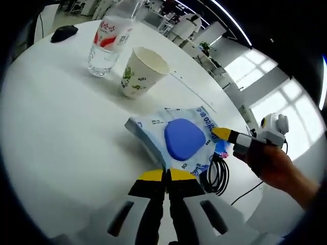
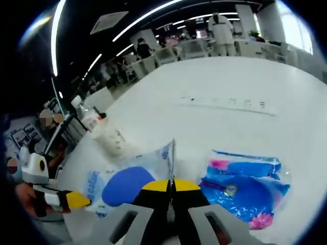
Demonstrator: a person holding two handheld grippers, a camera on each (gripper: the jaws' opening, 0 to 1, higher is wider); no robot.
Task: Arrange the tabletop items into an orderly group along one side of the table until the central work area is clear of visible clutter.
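A white-and-blue tissue pack [image 1: 181, 138] with a blue oval lies on the round white table [image 1: 61, 127]. My left gripper [image 1: 166, 175] is shut, its yellow tips at the pack's near edge; I cannot tell whether it pinches the wrapper. The right gripper [image 1: 223, 134], held by a hand, reaches the pack's far side. In the right gripper view my right gripper [image 2: 171, 185] is shut on a raised fold of the tissue pack [image 2: 125, 186]. A blue-and-pink packet [image 2: 245, 184] lies just to its right. The left gripper [image 2: 76, 200] shows at the pack's left edge.
A paper cup [image 1: 142, 71] and a clear water bottle [image 1: 110, 43] stand together beyond the pack, with a black mouse [image 1: 64, 33] farther off. A coiled black cable [image 1: 219, 173] lies near the table edge. Chairs and people are in the room behind the table [image 2: 225, 97].
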